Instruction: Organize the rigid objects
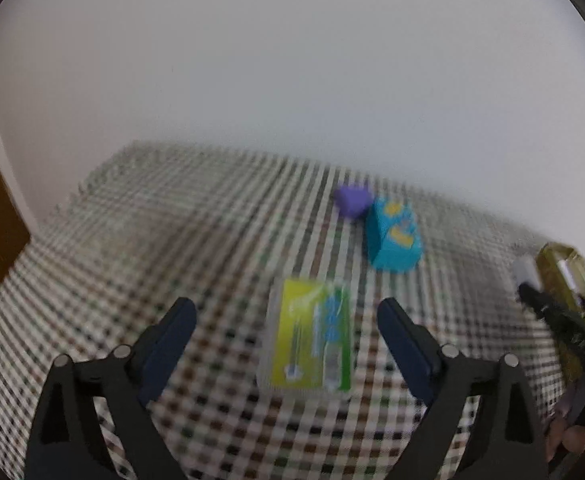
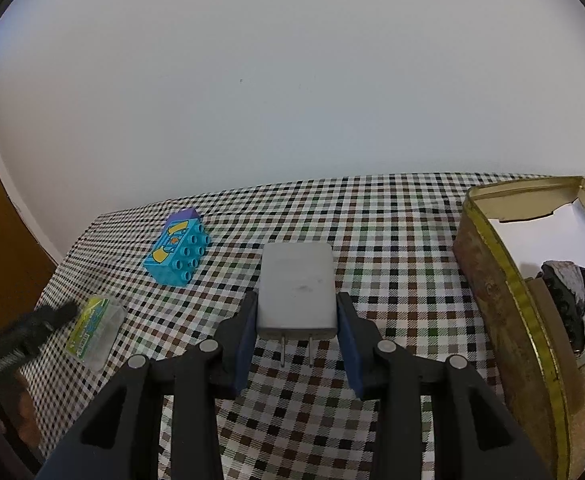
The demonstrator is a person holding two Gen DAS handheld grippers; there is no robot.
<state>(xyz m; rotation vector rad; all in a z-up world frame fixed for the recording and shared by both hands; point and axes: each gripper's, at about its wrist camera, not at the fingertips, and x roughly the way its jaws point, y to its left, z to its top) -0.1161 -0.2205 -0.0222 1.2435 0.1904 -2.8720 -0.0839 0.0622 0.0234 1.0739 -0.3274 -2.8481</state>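
I count one white charger (image 2: 297, 286), one teal brick (image 2: 178, 254) with a purple piece (image 2: 188, 213) at its far end, one clear case with a green-yellow label (image 1: 310, 342), and one gold tin (image 2: 504, 308) on the checked counter (image 2: 392, 232). My right tool (image 2: 297, 316) is clamped on the charger, blue pads on both its sides, prongs pointing back at me. My left tool (image 1: 286, 320) stands wide apart, and the case lies flat between its fingers, touched by neither. The brick sits beyond the case, a little right. The tin is off to the right, lid off, dark things inside. Nothing lies between charger and tin.
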